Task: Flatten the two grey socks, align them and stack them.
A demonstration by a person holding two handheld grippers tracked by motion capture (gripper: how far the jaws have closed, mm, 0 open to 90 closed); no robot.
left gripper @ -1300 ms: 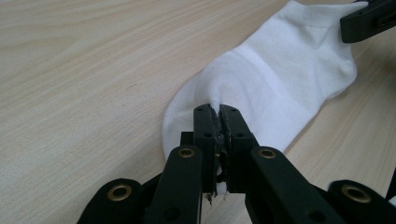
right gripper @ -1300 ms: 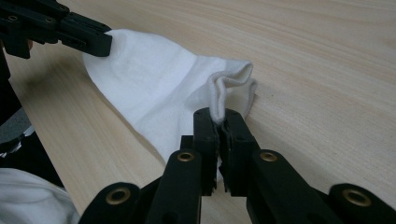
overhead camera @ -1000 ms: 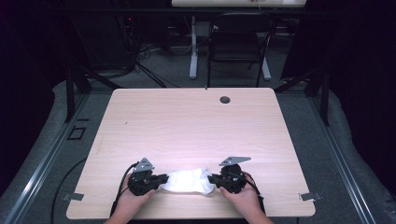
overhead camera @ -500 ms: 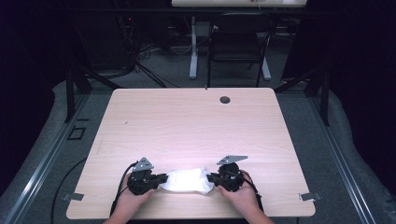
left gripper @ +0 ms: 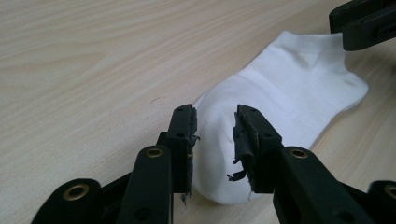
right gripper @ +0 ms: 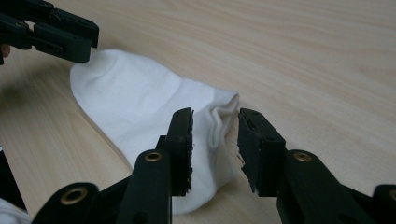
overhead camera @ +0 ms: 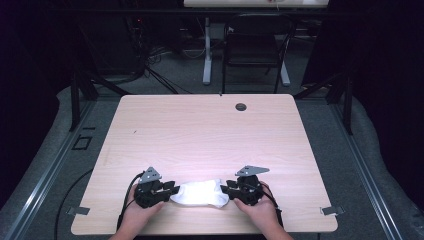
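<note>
A white ankle sock (overhead camera: 200,192) lies flat on the wooden table (overhead camera: 210,140), close to its front edge. My left gripper (overhead camera: 169,192) is at the sock's rounded toe end and my right gripper (overhead camera: 228,190) at its cuff end. In the left gripper view the sock's toe (left gripper: 280,88) lies between the parted jaws of the left gripper (left gripper: 215,135), and the pads stand off the cloth. The right gripper (right gripper: 215,135) straddles the wrinkled cuff (right gripper: 222,109) the same way. Both grippers' jaws have just been opening. A hand holds each gripper from below.
A small black grommet (overhead camera: 241,106) sits near the table's far edge. Beyond the table stand a dark chair (overhead camera: 255,45) and a white desk leg (overhead camera: 207,50) on grey carpet. Cables trail from the left gripper over the front edge.
The jaws of both grippers have spread apart and let go of the sock's ends. Both hands and the sock stay where they were.
</note>
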